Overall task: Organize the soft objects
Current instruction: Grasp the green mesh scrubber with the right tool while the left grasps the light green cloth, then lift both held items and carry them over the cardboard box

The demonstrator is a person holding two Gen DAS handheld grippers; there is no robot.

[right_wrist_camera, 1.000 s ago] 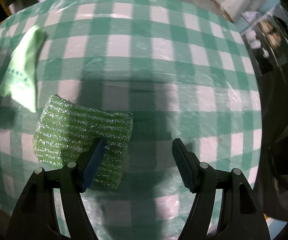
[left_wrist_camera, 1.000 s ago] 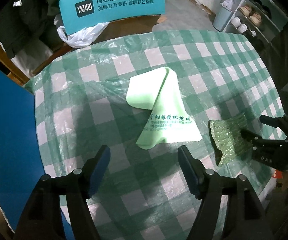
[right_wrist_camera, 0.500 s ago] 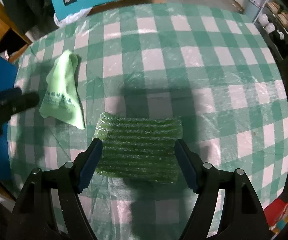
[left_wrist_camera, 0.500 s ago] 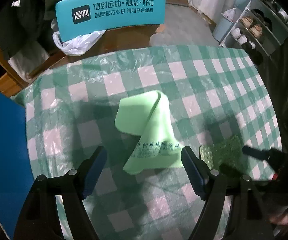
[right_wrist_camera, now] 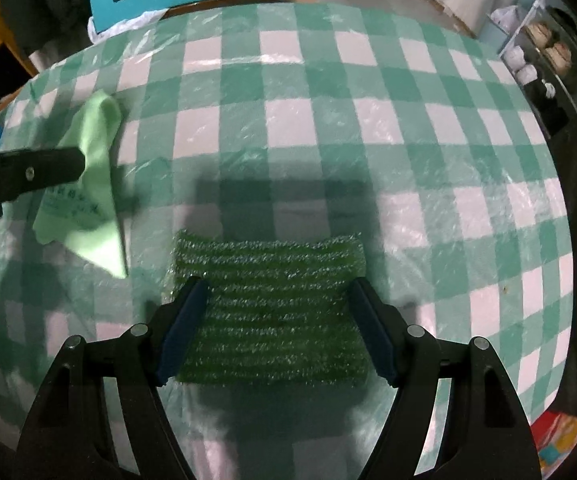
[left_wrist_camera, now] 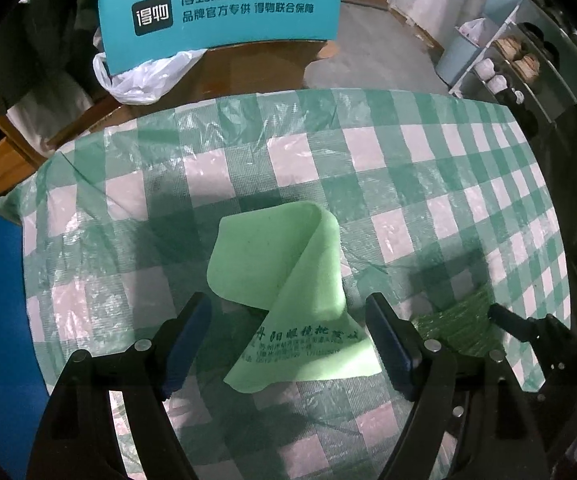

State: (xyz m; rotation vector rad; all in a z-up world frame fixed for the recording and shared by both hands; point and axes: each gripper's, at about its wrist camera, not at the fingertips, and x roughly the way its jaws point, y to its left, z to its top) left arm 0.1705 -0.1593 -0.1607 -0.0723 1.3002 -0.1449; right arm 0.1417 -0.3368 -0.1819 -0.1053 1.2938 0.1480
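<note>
Right wrist view: right claw (right_wrist_camera: pixel 276 320) wide open, straddling glittery dark-green ribbed scouring pad (right_wrist_camera: pixel 268 300); left claw (left_wrist_camera: pixel 288 336) open, pale-green folded cloth (left_wrist_camera: pixel 288 292) between its fingers.

1. Domestic room: round table under a green-and-white checked plastic cloth (left_wrist_camera: pixel 408 168).
2. Beyond the claws, a teal printed cardboard box (left_wrist_camera: pixel 220 8) and a white plastic bag (left_wrist_camera: pixel 140 80).
3. Far right, a shelf of shoes (left_wrist_camera: pixel 516 64).

- The cloth (left_wrist_camera: pixel 288 300) lies on the surface (left_wrist_camera: pixel 408 168), left of the pad (right_wrist_camera: pixel 268 308).
- A sign (left_wrist_camera: pixel 220 4) stands behind the surface.
- A shelf (left_wrist_camera: pixel 528 64) stands far right.
</note>
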